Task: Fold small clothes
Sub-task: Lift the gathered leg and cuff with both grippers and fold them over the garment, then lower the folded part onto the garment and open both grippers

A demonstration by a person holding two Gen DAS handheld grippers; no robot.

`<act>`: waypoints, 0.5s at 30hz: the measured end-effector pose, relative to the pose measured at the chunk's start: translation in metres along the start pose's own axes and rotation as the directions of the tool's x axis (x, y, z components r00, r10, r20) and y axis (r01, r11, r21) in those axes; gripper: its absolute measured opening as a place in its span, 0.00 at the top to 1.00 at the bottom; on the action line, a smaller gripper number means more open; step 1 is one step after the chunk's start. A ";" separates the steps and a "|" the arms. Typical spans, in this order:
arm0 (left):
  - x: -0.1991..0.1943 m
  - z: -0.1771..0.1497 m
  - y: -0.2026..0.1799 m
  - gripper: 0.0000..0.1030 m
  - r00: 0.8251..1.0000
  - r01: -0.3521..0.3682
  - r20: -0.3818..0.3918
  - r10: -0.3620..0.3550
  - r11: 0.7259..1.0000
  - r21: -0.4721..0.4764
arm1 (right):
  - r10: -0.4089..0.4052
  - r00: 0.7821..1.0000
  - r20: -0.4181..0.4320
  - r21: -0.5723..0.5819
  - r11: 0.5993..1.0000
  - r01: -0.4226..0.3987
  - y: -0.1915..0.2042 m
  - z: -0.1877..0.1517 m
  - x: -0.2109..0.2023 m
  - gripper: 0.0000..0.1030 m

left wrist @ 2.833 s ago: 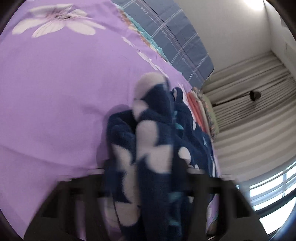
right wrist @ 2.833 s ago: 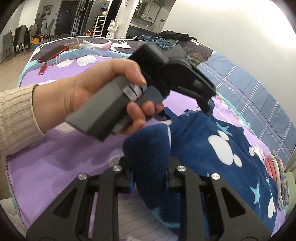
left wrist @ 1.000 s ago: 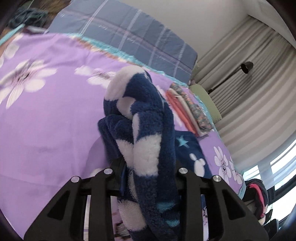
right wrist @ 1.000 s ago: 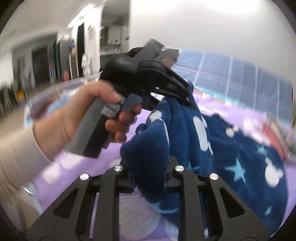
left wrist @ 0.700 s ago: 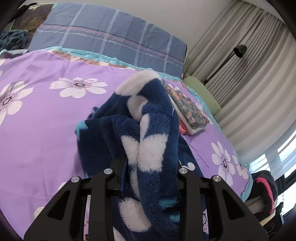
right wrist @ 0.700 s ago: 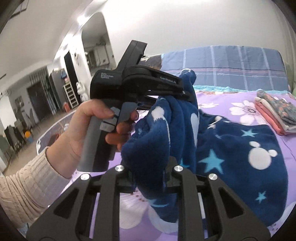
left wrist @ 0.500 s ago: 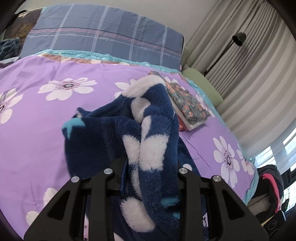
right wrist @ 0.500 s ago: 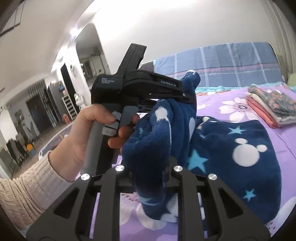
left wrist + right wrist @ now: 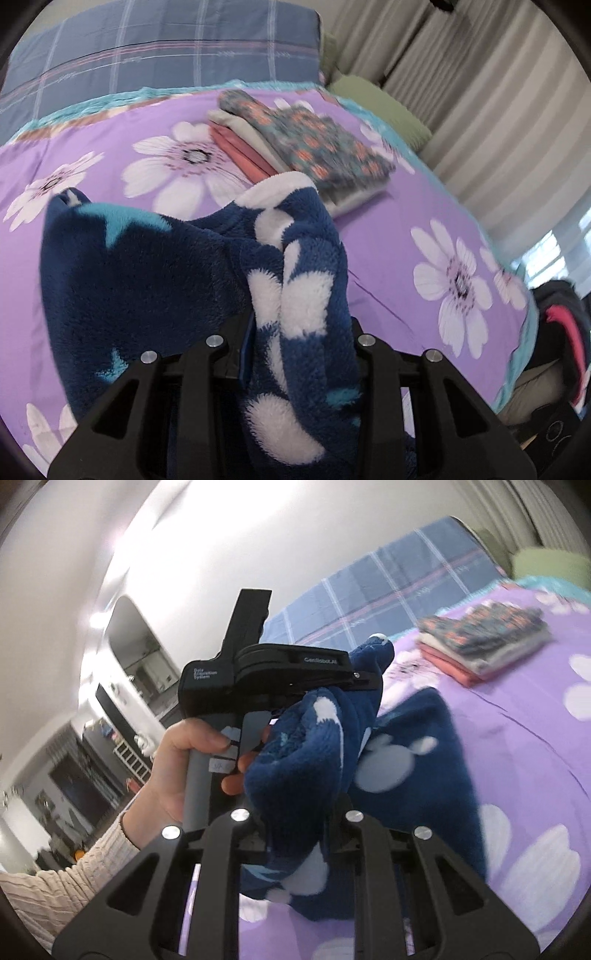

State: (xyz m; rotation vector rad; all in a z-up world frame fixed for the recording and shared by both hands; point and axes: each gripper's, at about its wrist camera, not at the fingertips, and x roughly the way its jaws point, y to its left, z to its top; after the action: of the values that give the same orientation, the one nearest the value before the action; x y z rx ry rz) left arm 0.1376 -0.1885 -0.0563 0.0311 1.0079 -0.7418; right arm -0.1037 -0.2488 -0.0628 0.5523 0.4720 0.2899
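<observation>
A fluffy navy fleece garment (image 9: 147,280) with white mouse heads and blue stars hangs over the purple flowered bedspread (image 9: 424,206). My left gripper (image 9: 301,332) is shut on a bunched edge of it. My right gripper (image 9: 295,812) is shut on another bunched edge of the garment (image 9: 303,738); the rest drapes down to the bed (image 9: 417,760). In the right wrist view the left gripper (image 9: 365,672) is held in a hand just beyond, close beside my right one.
A stack of folded clothes (image 9: 295,144) lies on the bed ahead, also in the right wrist view (image 9: 480,642). A blue plaid pillow (image 9: 166,48) is at the bed's head. Curtains (image 9: 480,92) hang to the right. Dark and red items (image 9: 561,332) sit past the bed's right edge.
Both grippers have lifted and carried the garment toward the folded stack, which now looks nearer. Both grips have stayed shut on the fleece.
</observation>
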 end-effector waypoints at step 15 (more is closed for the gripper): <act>-0.003 -0.020 -0.065 0.38 0.986 -0.127 0.132 0.099 0.967 0.223 | -0.066 0.989 -0.132 0.234 0.967 0.096 -0.097 -0.051 -0.001 0.74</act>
State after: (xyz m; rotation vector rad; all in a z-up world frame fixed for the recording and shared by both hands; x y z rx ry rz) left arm 0.0843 -0.2298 -0.0454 0.2415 0.7949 -0.7438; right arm -0.1171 -0.3064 -0.1553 0.7516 0.6536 0.1894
